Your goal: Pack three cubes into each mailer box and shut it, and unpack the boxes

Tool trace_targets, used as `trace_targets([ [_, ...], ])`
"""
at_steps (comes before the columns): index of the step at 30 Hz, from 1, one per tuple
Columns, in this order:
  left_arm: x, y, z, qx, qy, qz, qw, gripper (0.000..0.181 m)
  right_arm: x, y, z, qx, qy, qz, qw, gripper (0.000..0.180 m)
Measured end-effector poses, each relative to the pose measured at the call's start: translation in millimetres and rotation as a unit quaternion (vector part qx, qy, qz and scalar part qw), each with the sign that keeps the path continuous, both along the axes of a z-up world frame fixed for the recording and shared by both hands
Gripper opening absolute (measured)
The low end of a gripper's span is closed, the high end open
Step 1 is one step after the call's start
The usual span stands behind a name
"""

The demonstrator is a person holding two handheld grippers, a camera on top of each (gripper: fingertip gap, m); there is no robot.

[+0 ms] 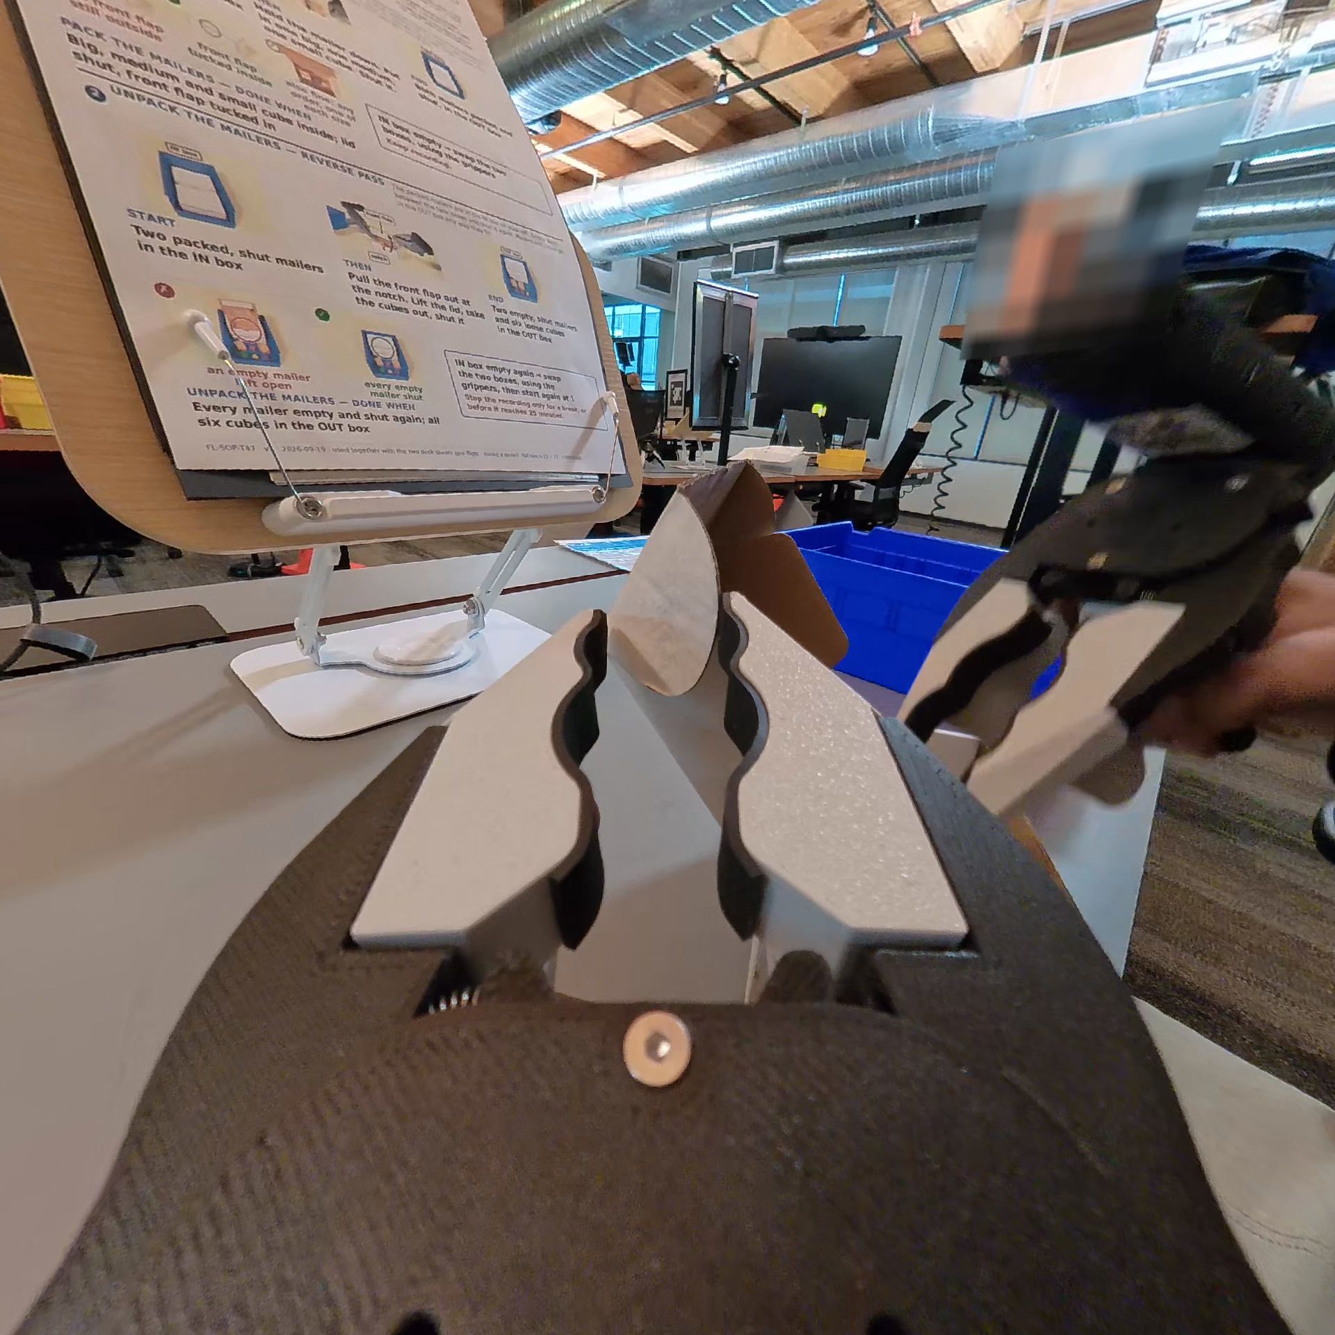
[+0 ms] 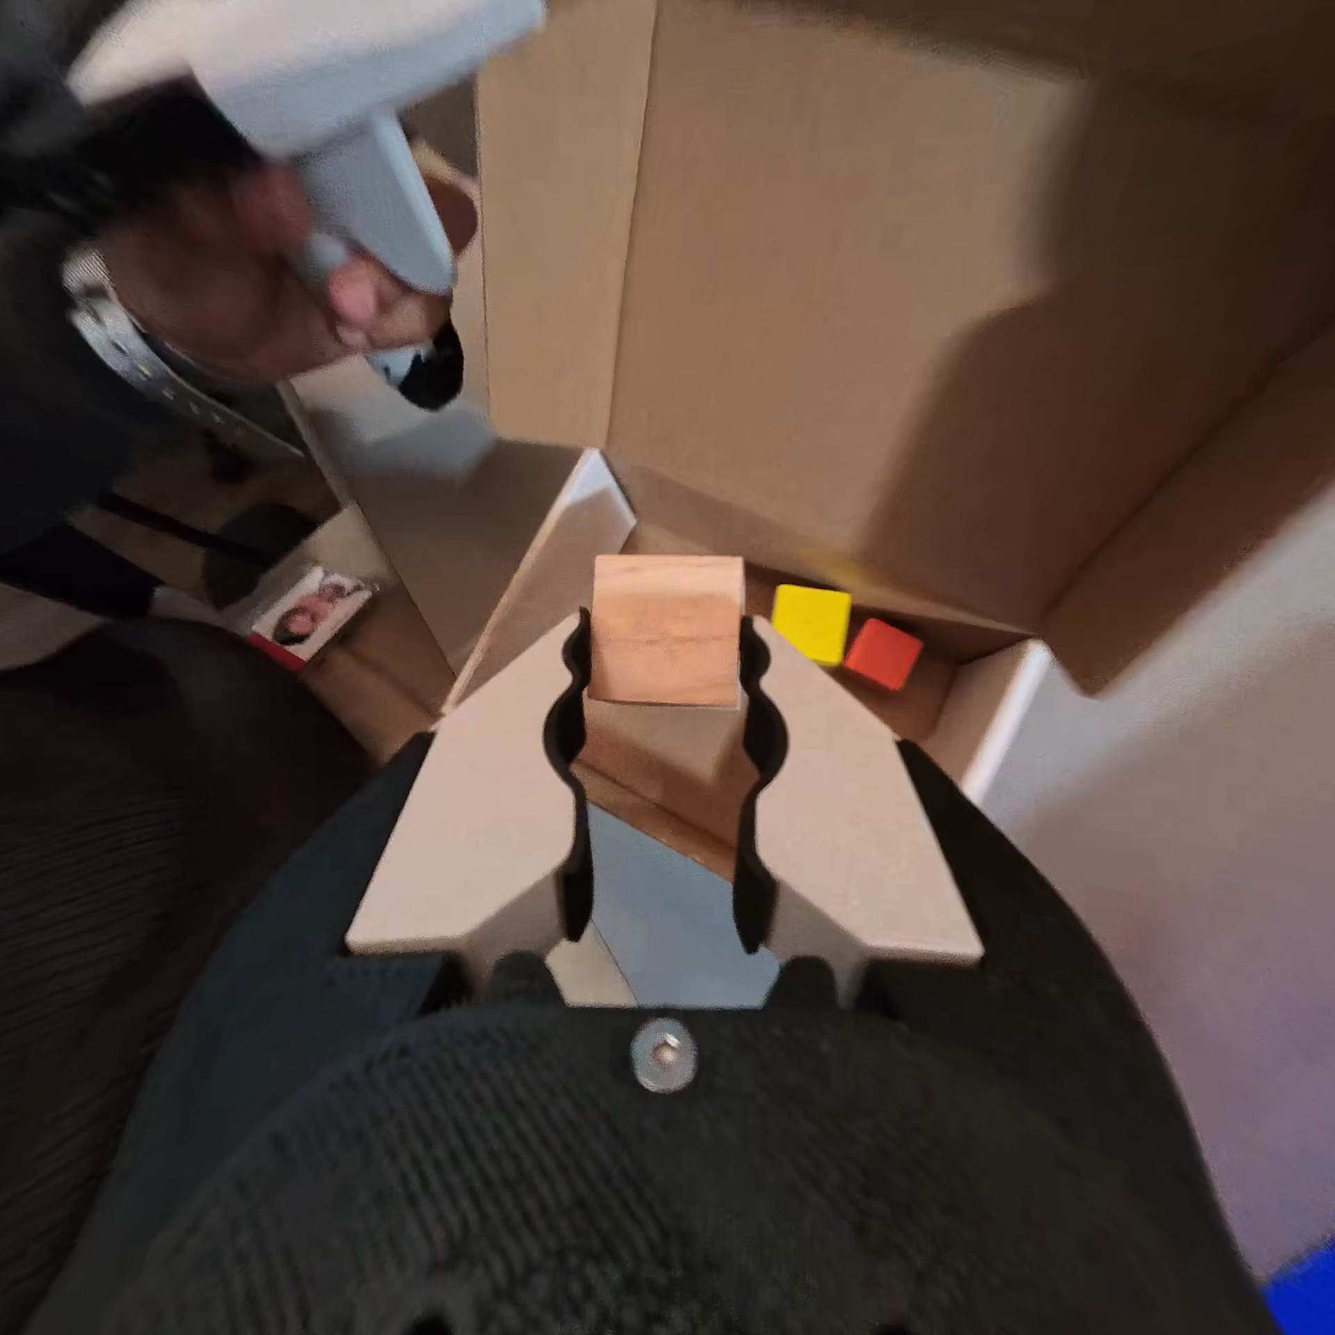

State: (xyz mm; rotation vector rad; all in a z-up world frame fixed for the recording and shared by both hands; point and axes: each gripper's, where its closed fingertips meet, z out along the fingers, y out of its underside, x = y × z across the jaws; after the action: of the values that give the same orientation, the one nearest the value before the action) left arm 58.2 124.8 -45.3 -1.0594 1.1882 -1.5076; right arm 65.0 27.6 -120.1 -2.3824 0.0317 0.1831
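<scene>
My right gripper [image 2: 666, 639] is shut on a large plain wooden cube [image 2: 668, 628] and holds it over the open mailer box [image 2: 1000, 711]. A yellow cube [image 2: 810, 623] and a smaller red cube [image 2: 883, 654] lie side by side at the back of the box. The brown lid [image 2: 795, 289] stands raised behind them. My left gripper [image 1: 664, 614] is open, with the lid's rounded side flap [image 1: 668, 585] standing between its fingertips; I cannot tell if they touch. The right gripper also shows in the left wrist view [image 1: 968, 751], pointing down at the box.
A document stand with an instruction sheet [image 1: 325, 253] stands on the grey table [image 1: 144, 795] to the left. A blue bin [image 1: 888, 599] sits behind the box. A person's hand [image 1: 1286, 664] holds the right gripper. Another hand [image 2: 238, 289] holds the left gripper beside the lid. My hands' fingertips stand some 12 centimetres from each other.
</scene>
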Motion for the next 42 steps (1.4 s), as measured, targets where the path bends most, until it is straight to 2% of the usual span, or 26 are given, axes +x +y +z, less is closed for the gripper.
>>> trace_targets([
  [4, 0, 0, 0, 0.0, 0.0, 0.0, 1.0, 0.03, 49, -35, 59, 0.054, -0.04, -0.07, 0.995, 0.04],
  [8, 0, 0, 0, 0.001, 0.0, 0.0, 1.0, 0.03, 124, -106, 92, 0.067, -0.087, -0.194, 0.975, 0.04],
  [12, 0, -1, 0, 0.001, 0.0, 0.0, 1.0, 0.029, 197, -192, 72, 0.009, -0.11, -0.334, 0.936, 0.04],
  [16, 1, -1, 0, 0.002, 0.0, 0.001, 1.0, 0.029, 222, -238, 18, -0.074, -0.059, -0.384, 0.918, 0.041],
  [23, 1, 0, 0, 0.001, 0.0, 0.002, 1.0, 0.029, 203, -238, -36, -0.145, 0.037, -0.357, 0.922, 0.041],
  [33, 1, 0, 0, 0.0, -0.001, 0.001, 1.0, 0.029, 177, -245, -46, -0.181, 0.122, -0.33, 0.918, 0.041],
  [38, 1, 0, 0, 0.0, -0.001, 0.001, 1.0, 0.029, 184, -241, -12, -0.107, 0.127, -0.33, 0.929, 0.045],
  [42, 1, 0, 0, -0.001, -0.001, 0.001, 1.0, 0.029, 180, -209, 56, 0.028, 0.071, -0.287, 0.955, 0.042],
])
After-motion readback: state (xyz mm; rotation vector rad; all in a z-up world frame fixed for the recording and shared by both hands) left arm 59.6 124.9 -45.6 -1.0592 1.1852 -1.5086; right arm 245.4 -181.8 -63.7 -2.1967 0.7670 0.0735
